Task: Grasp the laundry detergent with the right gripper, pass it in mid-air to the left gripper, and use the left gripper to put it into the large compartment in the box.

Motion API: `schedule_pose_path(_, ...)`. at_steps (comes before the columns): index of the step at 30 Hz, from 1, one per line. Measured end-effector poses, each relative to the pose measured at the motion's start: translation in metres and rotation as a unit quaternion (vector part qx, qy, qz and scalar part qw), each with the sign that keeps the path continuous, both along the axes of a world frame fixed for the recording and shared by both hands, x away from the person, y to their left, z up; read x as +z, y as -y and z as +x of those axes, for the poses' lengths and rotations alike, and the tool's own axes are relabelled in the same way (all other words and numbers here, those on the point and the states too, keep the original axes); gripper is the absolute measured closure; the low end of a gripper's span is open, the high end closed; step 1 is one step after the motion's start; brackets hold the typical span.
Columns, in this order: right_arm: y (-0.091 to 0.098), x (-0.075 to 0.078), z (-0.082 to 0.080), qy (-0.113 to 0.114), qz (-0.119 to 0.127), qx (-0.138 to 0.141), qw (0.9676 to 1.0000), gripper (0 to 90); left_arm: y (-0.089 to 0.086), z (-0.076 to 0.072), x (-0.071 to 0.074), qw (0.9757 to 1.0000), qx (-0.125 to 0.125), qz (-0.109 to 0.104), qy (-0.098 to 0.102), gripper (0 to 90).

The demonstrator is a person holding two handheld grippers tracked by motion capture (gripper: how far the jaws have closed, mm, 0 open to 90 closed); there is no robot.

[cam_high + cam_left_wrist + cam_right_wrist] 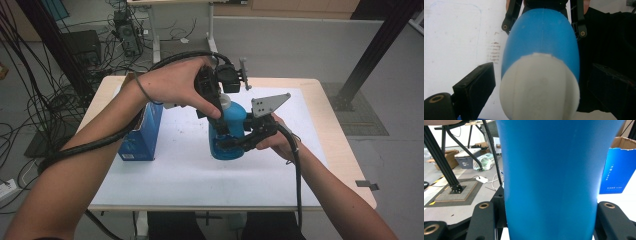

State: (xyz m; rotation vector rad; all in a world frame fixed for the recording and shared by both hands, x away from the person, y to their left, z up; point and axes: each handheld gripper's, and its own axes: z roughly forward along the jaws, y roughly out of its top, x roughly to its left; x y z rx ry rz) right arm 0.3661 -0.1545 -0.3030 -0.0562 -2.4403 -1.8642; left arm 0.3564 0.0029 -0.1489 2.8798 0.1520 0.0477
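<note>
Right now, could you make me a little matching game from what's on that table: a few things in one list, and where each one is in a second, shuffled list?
Things:
1. blue bottle
2. white cap
3. blue box
4. right gripper

Places:
A. standing at the table's left side
B. clamped around the bottle's lower body
C. upright in the middle of the white sheet
D. on top of the bottle, between the left gripper's open jaws

Pairs: 1-C, 2-D, 3-A, 4-B
</note>
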Motion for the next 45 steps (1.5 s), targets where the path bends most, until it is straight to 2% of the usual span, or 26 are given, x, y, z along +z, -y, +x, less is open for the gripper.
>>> schedule_pose_path(45,-0.0027,-0.0042,-0.0001,-0.001,-0.003,0.004,1.0,43.9,-0.0026,0.0008,-0.0031,1.0,0.008,-0.002,-0.002,8.2)
